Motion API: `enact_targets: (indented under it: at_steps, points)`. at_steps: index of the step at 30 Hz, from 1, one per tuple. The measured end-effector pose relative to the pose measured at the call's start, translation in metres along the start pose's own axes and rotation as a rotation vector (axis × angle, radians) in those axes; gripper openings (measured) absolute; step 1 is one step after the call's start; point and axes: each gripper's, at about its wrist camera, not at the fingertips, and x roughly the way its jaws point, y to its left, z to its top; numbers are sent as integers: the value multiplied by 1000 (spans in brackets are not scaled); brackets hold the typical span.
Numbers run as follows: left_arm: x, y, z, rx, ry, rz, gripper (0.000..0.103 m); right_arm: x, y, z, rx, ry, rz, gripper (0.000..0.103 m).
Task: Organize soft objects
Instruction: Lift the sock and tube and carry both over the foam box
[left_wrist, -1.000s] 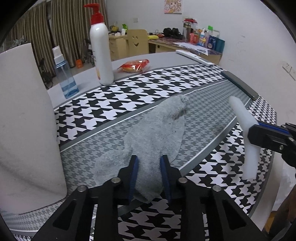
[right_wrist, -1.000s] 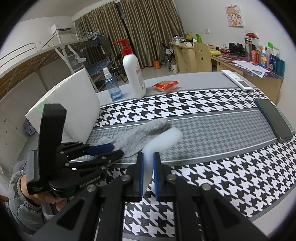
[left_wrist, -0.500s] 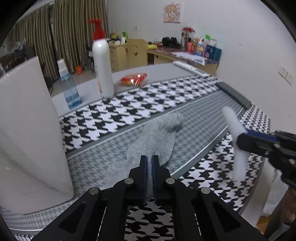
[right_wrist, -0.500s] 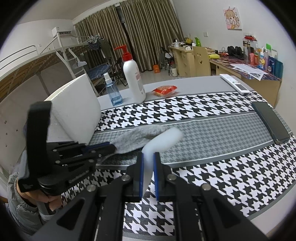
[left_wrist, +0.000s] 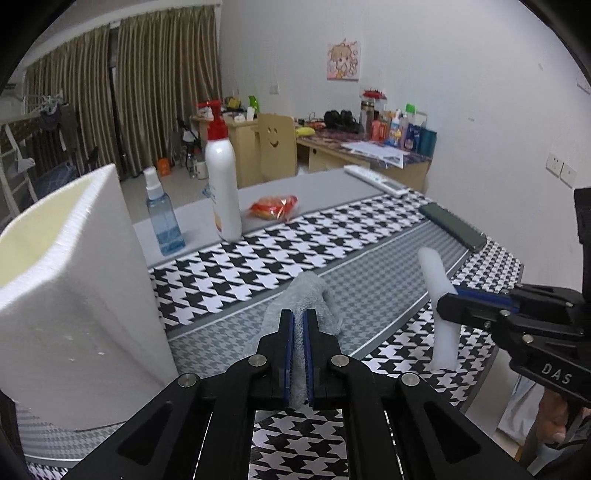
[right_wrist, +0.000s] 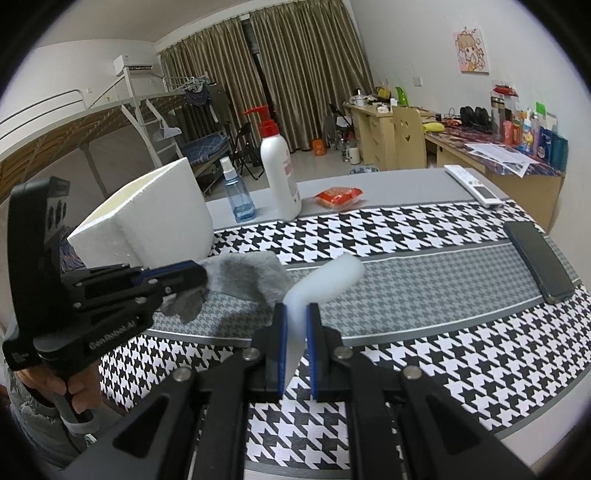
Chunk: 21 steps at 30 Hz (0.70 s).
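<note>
The left gripper (left_wrist: 298, 325) is closed tight on the grey sock (left_wrist: 308, 295), held above the houndstooth cloth (left_wrist: 258, 258). The right gripper (right_wrist: 295, 321) pinches a white foam stick (right_wrist: 325, 280) near it. Behind stands the white foam box (left_wrist: 74, 295).

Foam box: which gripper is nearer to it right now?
Left. The left gripper, shut on the grey sock, sits just in front of the foam box; the right gripper, holding the foam stick, is farther out.
</note>
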Motion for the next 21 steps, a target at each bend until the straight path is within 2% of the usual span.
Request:
enact_targets:
  at_steps: [21]
  points:
    - [-43, 13, 13, -19, -109, 42, 6, -11, 18, 17, -56, -56, 23, 13]
